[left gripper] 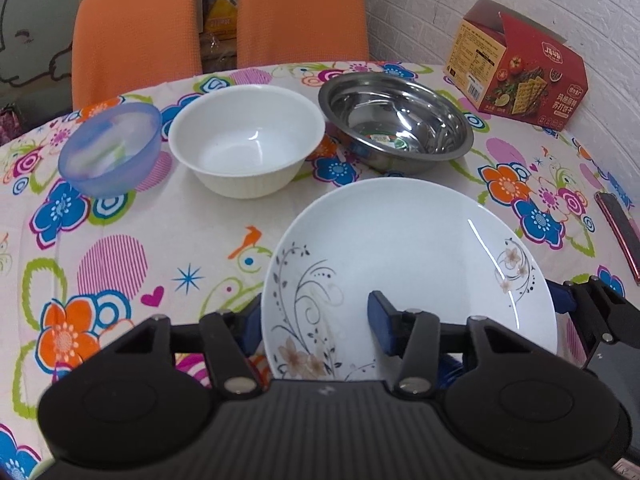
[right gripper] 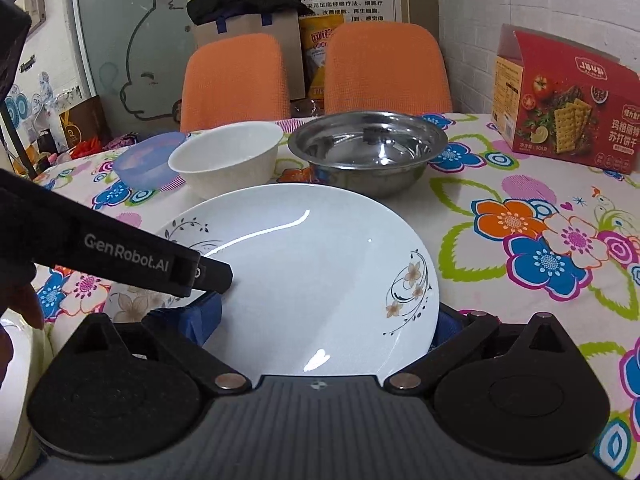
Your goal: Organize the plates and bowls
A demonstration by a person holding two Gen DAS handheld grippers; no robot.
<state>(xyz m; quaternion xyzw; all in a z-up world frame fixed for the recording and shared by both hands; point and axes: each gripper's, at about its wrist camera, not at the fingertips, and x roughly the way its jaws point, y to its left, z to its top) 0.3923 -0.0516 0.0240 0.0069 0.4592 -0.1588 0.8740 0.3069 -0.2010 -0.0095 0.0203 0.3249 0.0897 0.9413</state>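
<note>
A white plate (left gripper: 400, 248) (right gripper: 320, 248) with flower prints lies nearest me on the floral tablecloth. My left gripper (left gripper: 316, 324) has closed in on its left rim, with one blue pad outside the rim and the other on the inner face. One of its fingers (right gripper: 212, 272) reaches over the plate in the right wrist view. My right gripper (right gripper: 320, 320) is wide open across the plate's right side, and one finger (left gripper: 564, 300) stands just outside the right rim. Behind the plate stand in a row a blue bowl (left gripper: 110, 148), a white bowl (left gripper: 248, 140) and a steel bowl (left gripper: 396, 120).
A red cracker box (left gripper: 520, 72) stands at the table's far right by the brick wall. A dark flat phone-like object (left gripper: 618, 228) lies at the right edge. Two orange chairs (left gripper: 136, 28) (left gripper: 302, 12) face the far side. A hand (right gripper: 20, 300) shows at the left.
</note>
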